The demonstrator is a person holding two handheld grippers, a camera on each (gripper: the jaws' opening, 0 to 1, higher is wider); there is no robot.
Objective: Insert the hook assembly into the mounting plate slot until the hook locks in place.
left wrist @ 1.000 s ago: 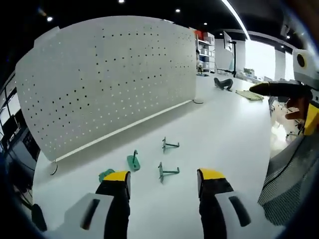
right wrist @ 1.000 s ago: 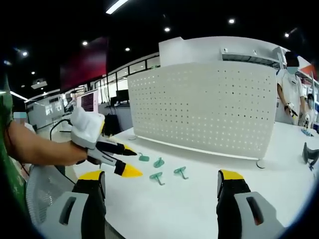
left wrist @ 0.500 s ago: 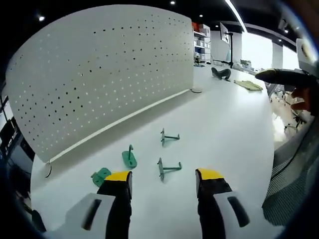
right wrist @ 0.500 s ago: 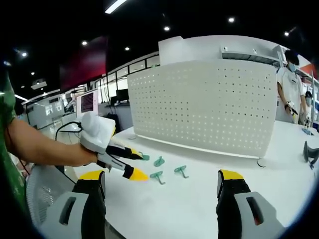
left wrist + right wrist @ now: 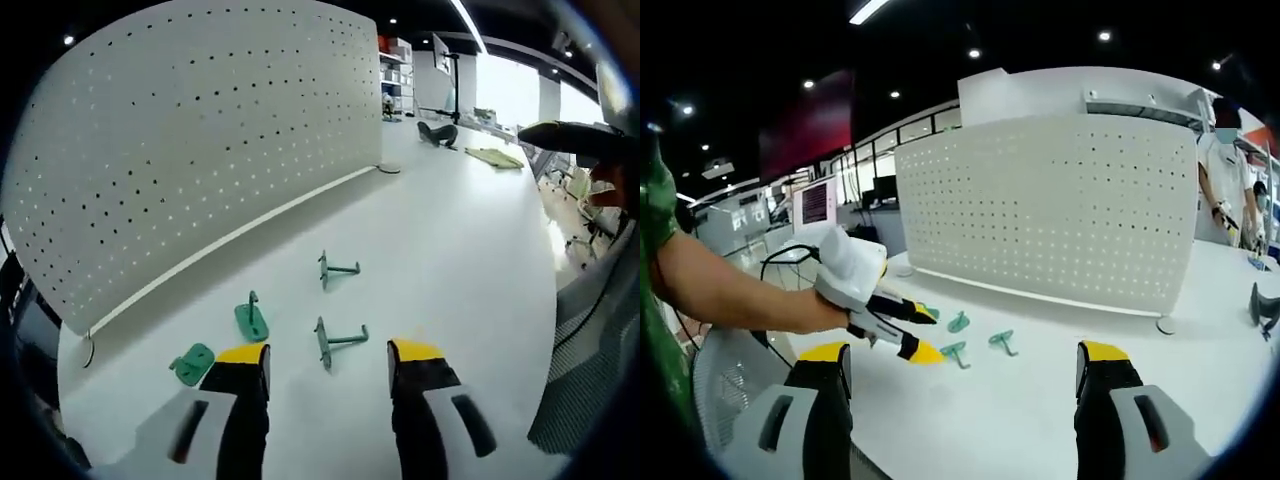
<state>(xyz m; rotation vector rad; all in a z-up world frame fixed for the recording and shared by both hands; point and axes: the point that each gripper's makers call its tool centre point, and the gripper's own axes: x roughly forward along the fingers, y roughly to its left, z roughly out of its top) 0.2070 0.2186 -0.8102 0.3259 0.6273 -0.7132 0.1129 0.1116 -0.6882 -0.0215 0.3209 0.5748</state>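
Observation:
A white perforated mounting plate (image 5: 200, 140) stands upright along the table's far side, also the mounting plate (image 5: 1050, 210). Several green hook assemblies lie on the table before it: one hook (image 5: 337, 268), a nearer hook (image 5: 335, 342), a flat-based hook (image 5: 252, 318) and another hook (image 5: 192, 363). My left gripper (image 5: 329, 352) hovers open just over the nearer hook, with nothing between its fingers. In the right gripper view the left gripper (image 5: 927, 334), held by a hand, hangs beside the green hooks (image 5: 980, 340). My right gripper (image 5: 962, 352) is open and empty, well back from them.
The white table (image 5: 470, 250) runs far to the right, with a dark object (image 5: 437, 133) and a yellowish cloth (image 5: 495, 157) at its far end. A person (image 5: 1225, 180) stands behind the plate's right end. A dark item (image 5: 1262, 305) lies at the right edge.
The left gripper has moved forward and lower toward the hooks, which now sit closer to its jaws. In the right gripper view it has shifted right. Nothing was gripped.

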